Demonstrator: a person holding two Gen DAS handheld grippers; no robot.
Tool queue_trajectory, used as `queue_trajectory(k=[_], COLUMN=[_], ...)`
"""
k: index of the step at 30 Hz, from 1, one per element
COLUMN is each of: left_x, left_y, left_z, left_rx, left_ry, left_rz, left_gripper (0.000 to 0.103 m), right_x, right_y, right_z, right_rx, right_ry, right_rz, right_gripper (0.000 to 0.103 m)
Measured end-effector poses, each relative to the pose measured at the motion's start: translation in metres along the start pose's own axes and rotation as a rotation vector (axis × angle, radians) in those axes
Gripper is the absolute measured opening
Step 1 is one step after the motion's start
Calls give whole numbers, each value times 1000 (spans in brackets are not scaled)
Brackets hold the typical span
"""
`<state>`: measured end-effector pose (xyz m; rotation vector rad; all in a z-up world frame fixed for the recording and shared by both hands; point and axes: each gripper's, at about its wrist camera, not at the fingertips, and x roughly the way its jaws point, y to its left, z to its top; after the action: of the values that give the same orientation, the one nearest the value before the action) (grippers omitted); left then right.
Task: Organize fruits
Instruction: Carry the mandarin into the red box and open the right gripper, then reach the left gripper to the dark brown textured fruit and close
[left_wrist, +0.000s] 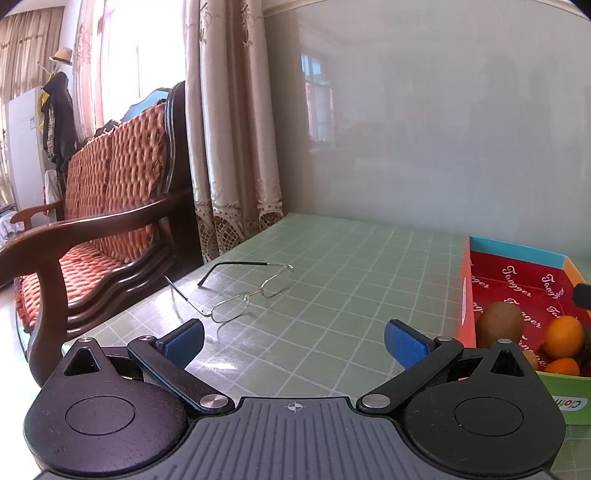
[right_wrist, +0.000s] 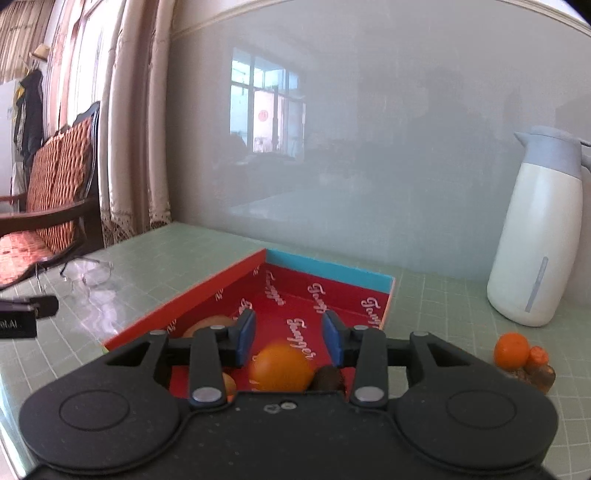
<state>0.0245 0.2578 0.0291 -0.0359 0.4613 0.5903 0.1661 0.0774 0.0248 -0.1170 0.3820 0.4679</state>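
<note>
A red-lined cardboard box (right_wrist: 218, 291) sits on the green grid table; it also shows at the right of the left wrist view (left_wrist: 466, 295). Inside lie an orange (right_wrist: 280, 365), a brown kiwi (left_wrist: 499, 322) and smaller fruits (left_wrist: 561, 365). My right gripper (right_wrist: 289, 332) hangs open over the box, the orange just below its blue pads, nothing between them. My left gripper (left_wrist: 293, 341) is wide open and empty above the table, left of the box. An orange (right_wrist: 511, 350) and small orange fruits (right_wrist: 541, 369) lie on the table to the right of the box.
Wire-framed glasses (left_wrist: 243, 295) lie on the table ahead of the left gripper. A white and grey thermos jug (right_wrist: 537, 229) stands at the back right. A wooden chair with an orange cushion (left_wrist: 110, 206) stands beside the table's left edge. A glossy wall lies behind.
</note>
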Motion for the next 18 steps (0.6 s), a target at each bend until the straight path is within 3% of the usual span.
queue_trajectory(k=[10,18], left_x=[-2,-10], left_y=[-12,-45], left_z=[4,11], left_rx=[-4,7], left_ry=[-10,-33], left_rz=[-30,-85], left_gripper=[103,103], right_x=[-7,-31], right_y=[-30,-87], right_z=[-1,-3], right_rx=[61,123], right_ry=[6,3], right_rz=[-81,-187], right_gripper=[46,52])
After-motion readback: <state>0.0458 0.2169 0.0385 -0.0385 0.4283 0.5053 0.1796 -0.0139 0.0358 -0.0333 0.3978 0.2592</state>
